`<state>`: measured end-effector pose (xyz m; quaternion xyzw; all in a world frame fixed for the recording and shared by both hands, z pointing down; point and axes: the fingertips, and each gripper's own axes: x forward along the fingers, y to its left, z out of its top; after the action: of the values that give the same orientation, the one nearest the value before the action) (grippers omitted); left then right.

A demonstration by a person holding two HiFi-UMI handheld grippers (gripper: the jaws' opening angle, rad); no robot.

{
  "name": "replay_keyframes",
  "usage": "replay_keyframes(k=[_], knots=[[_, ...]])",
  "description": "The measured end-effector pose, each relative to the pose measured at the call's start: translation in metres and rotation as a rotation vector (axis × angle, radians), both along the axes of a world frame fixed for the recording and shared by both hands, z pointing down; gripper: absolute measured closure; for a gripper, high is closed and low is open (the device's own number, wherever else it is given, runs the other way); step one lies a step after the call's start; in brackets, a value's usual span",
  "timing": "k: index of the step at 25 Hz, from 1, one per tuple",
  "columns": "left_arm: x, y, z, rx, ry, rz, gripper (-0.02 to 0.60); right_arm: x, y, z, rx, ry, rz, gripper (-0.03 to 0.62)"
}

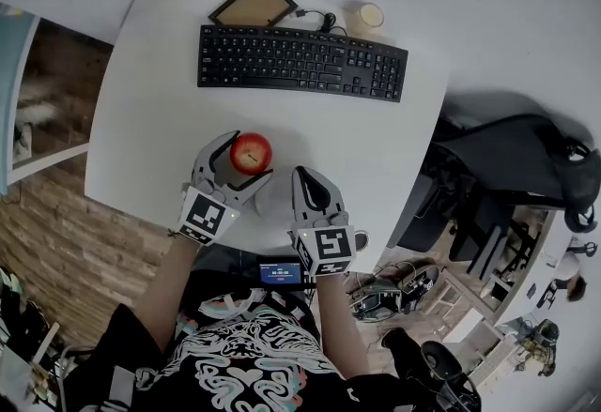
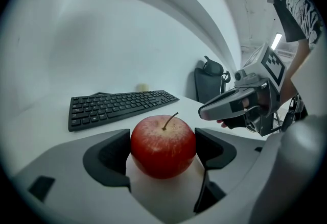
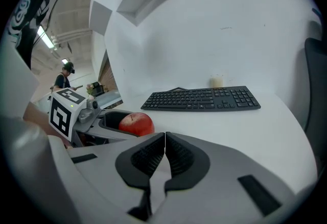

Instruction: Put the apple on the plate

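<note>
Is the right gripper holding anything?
No, the right gripper shows its jaws pressed together with nothing between them.

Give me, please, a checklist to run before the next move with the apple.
1. Grip: apple between the pads of the left gripper, both touching: ok.
2. Pose: apple upright, stem up: ok.
3. Other tool: right gripper shut, empty, apart from the apple: ok.
4. Target: plate below the apple: cannot tell; only a pale patch shows, white on white.
5. Clutter: keyboard far from the apple: ok.

light: bright, even, soft shadows | focus: sharp | edges: fisheye warp, dark vignette
</note>
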<state>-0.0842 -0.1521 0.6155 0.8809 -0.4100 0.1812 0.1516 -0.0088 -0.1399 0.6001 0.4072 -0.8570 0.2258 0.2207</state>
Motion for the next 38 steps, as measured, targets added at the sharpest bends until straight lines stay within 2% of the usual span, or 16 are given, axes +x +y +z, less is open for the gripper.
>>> replay_keyframes(k=[6, 16, 30, 38], knots=[[-0.002, -0.004, 0.001, -0.011, 0.015, -0.021, 0.186, 0.002, 0.000, 0.001, 0.005, 0.001, 0.007, 0.565], [-0.003, -0.012, -0.021, 0.025, 0.016, -0.041, 0.186, 0.014, 0.002, -0.016, 0.040, 0.002, 0.045, 0.565], [0.006, 0.000, -0.080, 0.099, 0.004, -0.014, 0.186, 0.019, 0.013, -0.063, 0.121, -0.039, 0.096, 0.565], [0.008, 0.004, -0.091, 0.114, -0.010, 0.014, 0.186, 0.025, 0.024, -0.068, 0.129, -0.057, 0.129, 0.565]])
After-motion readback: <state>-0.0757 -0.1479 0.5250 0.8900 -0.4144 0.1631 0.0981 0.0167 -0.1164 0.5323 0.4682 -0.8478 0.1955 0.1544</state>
